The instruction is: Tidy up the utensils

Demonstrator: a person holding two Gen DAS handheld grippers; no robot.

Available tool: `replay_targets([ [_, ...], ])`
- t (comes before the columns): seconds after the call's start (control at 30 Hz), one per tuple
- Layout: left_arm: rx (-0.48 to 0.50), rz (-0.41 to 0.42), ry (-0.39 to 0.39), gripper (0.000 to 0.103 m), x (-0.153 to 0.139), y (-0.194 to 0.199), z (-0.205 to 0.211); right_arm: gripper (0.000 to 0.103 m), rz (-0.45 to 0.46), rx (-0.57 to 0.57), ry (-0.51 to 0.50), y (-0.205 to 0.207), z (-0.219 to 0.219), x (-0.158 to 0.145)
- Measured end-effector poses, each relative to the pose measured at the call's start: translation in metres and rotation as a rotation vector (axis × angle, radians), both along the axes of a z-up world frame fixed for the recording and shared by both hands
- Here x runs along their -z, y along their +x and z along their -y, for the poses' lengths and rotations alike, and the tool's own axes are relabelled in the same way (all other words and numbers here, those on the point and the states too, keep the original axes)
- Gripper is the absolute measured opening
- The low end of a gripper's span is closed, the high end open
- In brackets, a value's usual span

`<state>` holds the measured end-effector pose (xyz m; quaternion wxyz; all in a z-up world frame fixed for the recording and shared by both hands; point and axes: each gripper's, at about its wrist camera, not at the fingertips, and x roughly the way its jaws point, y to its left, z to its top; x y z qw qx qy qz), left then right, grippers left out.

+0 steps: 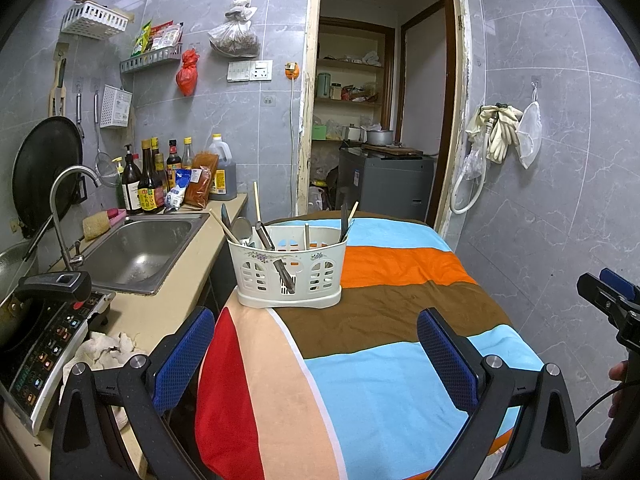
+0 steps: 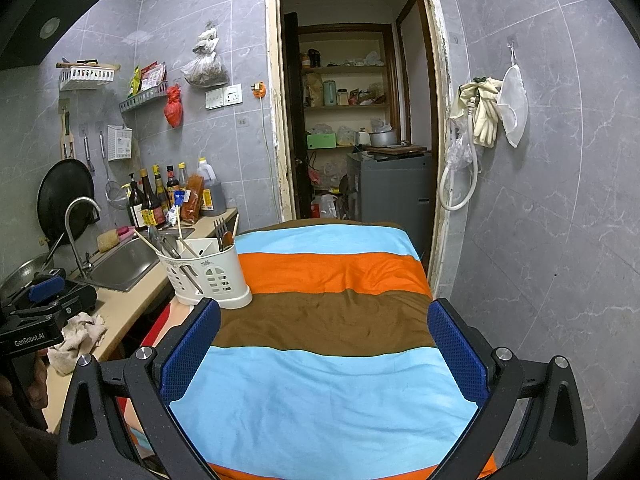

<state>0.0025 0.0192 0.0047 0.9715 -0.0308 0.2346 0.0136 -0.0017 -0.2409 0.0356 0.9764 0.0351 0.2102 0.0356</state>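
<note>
A white slotted utensil caddy (image 1: 289, 272) stands on the striped cloth table (image 1: 380, 320), near its left edge. It holds a spoon (image 1: 242, 229), chopsticks (image 1: 257, 200), a knife and other cutlery, split between its left and right compartments. In the right wrist view the caddy (image 2: 208, 274) sits at the left, with a fork (image 2: 220, 229) standing in it. My left gripper (image 1: 316, 344) hangs open in front of the caddy, nothing between its blue pads. My right gripper (image 2: 324, 340) is open over the bare cloth, right of the caddy.
Left of the table runs a counter with a steel sink (image 1: 140, 248), a tap (image 1: 64, 208), sauce bottles (image 1: 148, 184), an induction cooker (image 1: 48, 344) and a crumpled rag (image 1: 104, 352). A doorway (image 1: 380, 120) opens behind the table. A tiled wall with hanging gloves (image 1: 498, 132) is on the right.
</note>
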Motion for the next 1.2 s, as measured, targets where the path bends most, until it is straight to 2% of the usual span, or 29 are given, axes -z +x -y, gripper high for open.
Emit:
replay_targets([
  [1.2, -0.001, 0.031, 0.003, 0.102, -0.008, -0.003, 0.007, 0.102, 0.001, 0.000, -0.002, 0.000, 0.000, 0.000],
])
